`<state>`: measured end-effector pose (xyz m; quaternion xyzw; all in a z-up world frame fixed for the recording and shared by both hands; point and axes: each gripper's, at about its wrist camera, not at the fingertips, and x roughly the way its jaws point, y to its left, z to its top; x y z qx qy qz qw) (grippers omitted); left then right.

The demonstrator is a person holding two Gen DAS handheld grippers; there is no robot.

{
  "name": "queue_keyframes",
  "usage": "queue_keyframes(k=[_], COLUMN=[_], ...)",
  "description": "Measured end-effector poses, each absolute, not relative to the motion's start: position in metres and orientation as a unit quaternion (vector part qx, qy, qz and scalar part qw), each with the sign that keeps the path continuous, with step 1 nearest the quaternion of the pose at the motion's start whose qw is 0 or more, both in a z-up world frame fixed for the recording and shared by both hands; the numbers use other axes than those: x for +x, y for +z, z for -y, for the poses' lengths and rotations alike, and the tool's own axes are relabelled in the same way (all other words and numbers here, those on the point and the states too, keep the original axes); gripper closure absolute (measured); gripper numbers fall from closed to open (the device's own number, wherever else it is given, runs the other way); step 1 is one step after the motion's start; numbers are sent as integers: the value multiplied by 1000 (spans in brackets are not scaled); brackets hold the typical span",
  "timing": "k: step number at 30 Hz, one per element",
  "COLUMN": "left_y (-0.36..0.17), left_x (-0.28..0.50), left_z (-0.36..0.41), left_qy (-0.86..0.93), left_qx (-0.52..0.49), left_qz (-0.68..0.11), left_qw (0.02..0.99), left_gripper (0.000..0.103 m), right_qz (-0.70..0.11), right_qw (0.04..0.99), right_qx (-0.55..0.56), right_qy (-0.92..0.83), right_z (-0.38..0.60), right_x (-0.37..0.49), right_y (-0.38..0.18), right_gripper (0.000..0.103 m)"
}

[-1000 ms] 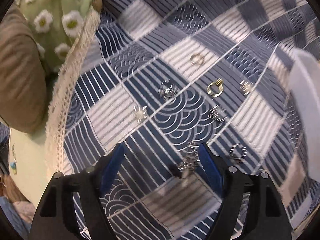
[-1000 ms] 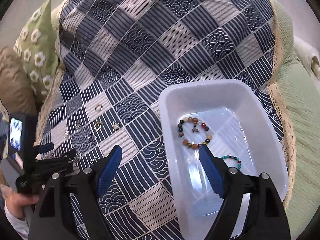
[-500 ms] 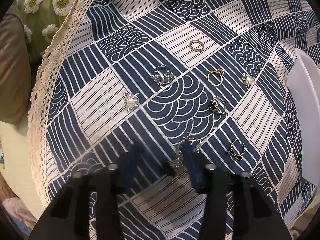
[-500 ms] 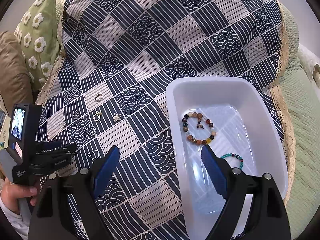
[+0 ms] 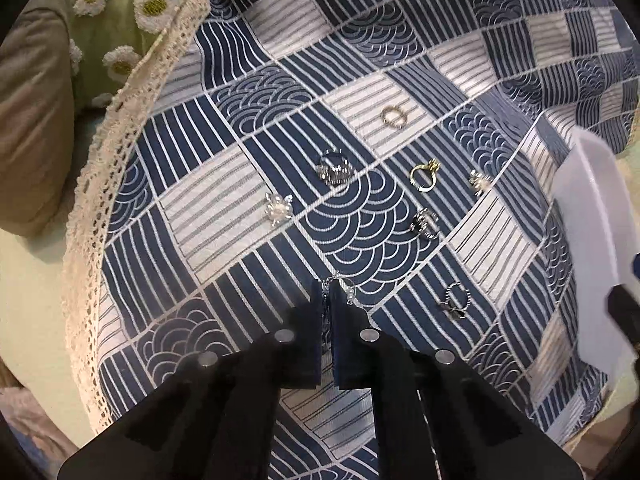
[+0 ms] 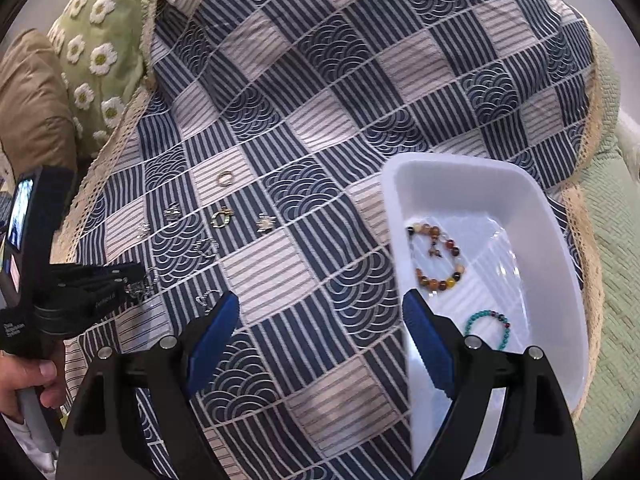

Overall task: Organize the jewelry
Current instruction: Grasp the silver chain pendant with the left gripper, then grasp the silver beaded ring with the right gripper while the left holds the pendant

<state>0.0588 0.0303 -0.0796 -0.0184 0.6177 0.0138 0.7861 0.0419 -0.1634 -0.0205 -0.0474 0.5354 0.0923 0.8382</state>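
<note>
Several small rings lie on a blue-and-white patterned cloth (image 5: 360, 216). My left gripper (image 5: 326, 290) is shut on a silver ring (image 5: 345, 285) that sticks out past its blue fingertips, low over the cloth. A gold ring (image 5: 424, 174), a plain band (image 5: 394, 116) and a pearl flower piece (image 5: 277, 210) lie beyond it. My right gripper (image 6: 320, 316) is open and empty, hovering over the cloth beside a white plastic tray (image 6: 556, 232). The tray holds a brown beaded bracelet (image 6: 436, 258) and a turquoise bracelet (image 6: 490, 326). The left gripper also shows in the right wrist view (image 6: 132, 280).
A green daisy cushion (image 6: 100, 36) and a brown cushion (image 6: 32, 100) lie at the cloth's left lace edge (image 5: 100, 208). A green knitted cover (image 6: 616, 280) lies right of the tray. The tray's edge shows in the left wrist view (image 5: 592, 216).
My left gripper has closed from wide open onto the silver ring near its tips. My right gripper has drifted slightly and stays open.
</note>
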Motion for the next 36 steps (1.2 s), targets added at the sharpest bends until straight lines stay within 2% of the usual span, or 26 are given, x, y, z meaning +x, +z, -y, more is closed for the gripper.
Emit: queue_keyframes(k=[9,19,27,30,33,35,36], left_y=[-52,-19,-21,-22,-21,-20,-20], left_x=[53,48,50,50,50,51,51], left_z=[-48,-61,-71,-72,-73,-74,-73], left_qy=[11,12,14,12,11,11,11], left_qx=[-37,-67,-79,-82,-83,-83,-82], left_qz=[-593,-557,-557,-558,-557,-556,-557], left_qw=[804,828,827,826,826,827,827], left_gripper=[100,100,99,99,99,99,99], right_qz=[-548,-560,-581,-596,-597,-599,-600], right_qw=[827,819,800,787,784,783,782], right_qx=[-61,-24,-76,-88,-88,-82,-81], right_qy=[112,122,126,131,142,148,147], right_z=[132,100,68,63,61,62,63], right_x=[41,53,54,53,51,51,50], right_y=[-34,-61,-97,-109,-111,-110,-110], right_gripper=[21,21,21,42,50,68,72])
